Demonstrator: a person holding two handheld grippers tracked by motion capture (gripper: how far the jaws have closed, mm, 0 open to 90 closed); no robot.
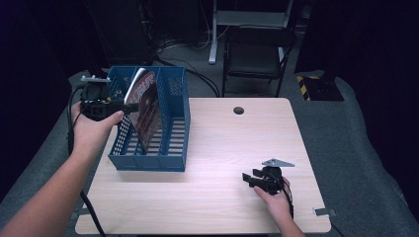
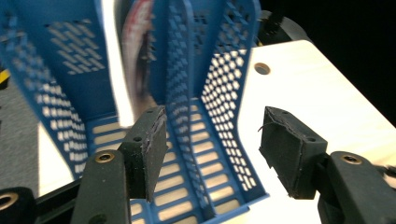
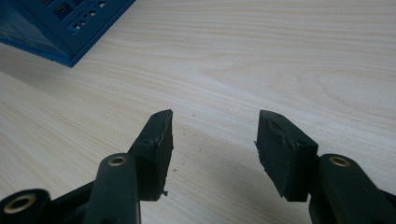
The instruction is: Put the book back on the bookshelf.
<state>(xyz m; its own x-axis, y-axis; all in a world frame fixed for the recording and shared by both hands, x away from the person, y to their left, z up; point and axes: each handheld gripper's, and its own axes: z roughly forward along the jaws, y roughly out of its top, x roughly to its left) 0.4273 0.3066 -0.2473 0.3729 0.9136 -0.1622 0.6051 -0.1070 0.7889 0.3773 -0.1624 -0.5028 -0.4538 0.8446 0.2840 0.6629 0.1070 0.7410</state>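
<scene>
A blue perforated file rack (image 1: 170, 123) stands on the left part of the wooden table (image 1: 232, 148). A red-covered magazine (image 1: 146, 106) leans upright in one of its slots. My left gripper (image 1: 123, 106) hovers at the rack's left wall, level with the magazine's edge. In the left gripper view it (image 2: 212, 140) is open; the rack's divider (image 2: 180, 93) and the blurred magazine (image 2: 137, 60) lie beyond the pads, untouched. My right gripper (image 1: 251, 177) rests low over the table at the front right. It (image 3: 212, 140) is open over bare wood, with a rack corner (image 3: 60, 28) far off.
A round cable hole (image 1: 238, 110) sits near the table's far edge. A dark folding chair (image 1: 257, 54) stands behind the table, with a yellow-and-black object (image 1: 316, 86) on the floor to its right. Bare tabletop lies between the rack and my right gripper.
</scene>
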